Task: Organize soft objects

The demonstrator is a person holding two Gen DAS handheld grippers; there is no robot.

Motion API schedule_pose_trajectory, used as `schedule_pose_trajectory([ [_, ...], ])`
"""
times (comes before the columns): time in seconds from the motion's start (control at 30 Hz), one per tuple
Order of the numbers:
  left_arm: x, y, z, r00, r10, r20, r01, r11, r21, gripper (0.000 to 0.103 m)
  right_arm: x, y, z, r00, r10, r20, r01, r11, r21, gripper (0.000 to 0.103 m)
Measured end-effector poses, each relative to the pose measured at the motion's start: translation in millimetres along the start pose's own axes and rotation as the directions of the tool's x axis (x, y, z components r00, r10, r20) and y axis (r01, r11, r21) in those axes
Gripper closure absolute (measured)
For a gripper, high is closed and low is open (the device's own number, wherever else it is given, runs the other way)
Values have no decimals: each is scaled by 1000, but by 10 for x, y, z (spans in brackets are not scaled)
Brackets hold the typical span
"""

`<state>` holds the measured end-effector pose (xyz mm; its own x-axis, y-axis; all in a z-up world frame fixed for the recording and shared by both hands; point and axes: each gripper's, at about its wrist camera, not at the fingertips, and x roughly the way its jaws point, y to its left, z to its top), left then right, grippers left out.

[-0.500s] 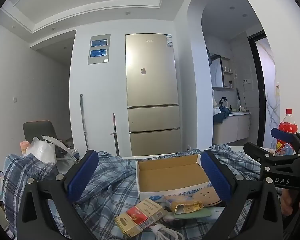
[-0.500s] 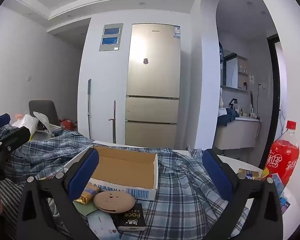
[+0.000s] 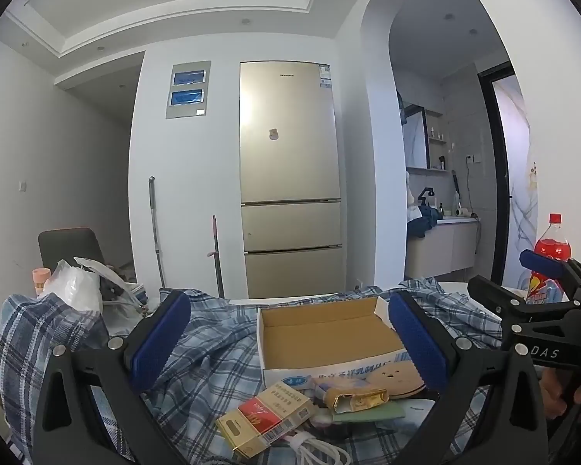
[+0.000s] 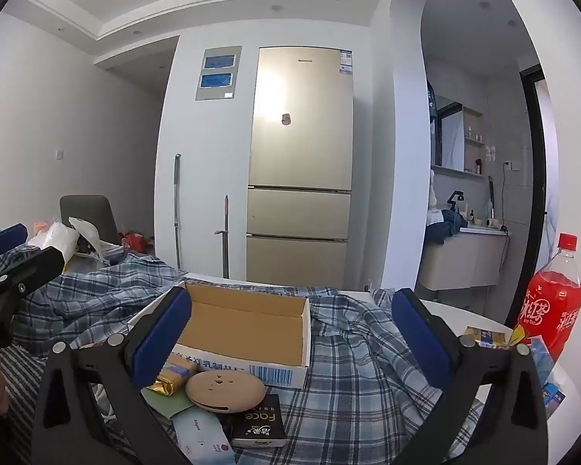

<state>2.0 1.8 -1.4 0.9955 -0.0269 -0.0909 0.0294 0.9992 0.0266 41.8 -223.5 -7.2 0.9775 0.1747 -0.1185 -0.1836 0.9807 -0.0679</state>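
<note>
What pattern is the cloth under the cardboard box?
Blue, grey and white plaid on the cloth; clearest in the right wrist view, around the box.

The open cardboard box (image 4: 248, 329) is left empty, so its inside can be entered from above. Its near side is blocked by a red-and-gold packet (image 3: 265, 418), a gold wrapper (image 3: 358, 397), a round tan case (image 4: 224, 389) and a black packet (image 4: 259, 424). Rumpled plaid cloth (image 4: 368, 360) is spread around, apparently unobstructed at right up to the red bottle (image 4: 554, 306).

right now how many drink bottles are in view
1: a red drink bottle standing upright at the table's right edge, beyond the plaid shirt. Others may be hidden under the clutter.
</note>
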Motion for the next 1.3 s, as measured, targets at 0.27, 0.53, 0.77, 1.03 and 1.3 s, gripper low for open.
schedule_pose_trajectory([
  [0.27,-4,4,20,1000,-2,0,2,1000,3,0,0,-1,13,1000,0,0,0,1000,-2,0],
  [0.53,-4,7,4,1000,-1,3,1,1000,3,0,0,3,19,1000,-1,1,1,1000,-3,0],
  [0.77,-3,1,19,1000,-2,0,2,1000,4,0,-4,0,15,1000,-1,-1,1,1000,-1,0],
  [1.03,-6,-8,22,1000,-2,0,2,1000,5,0,-9,-15,18,1000,0,0,0,1000,-1,0],
  [1.3,-5,-7,24,1000,-1,-2,1,1000,4,0,-14,-19,20,1000,0,4,0,1000,0,0],
])
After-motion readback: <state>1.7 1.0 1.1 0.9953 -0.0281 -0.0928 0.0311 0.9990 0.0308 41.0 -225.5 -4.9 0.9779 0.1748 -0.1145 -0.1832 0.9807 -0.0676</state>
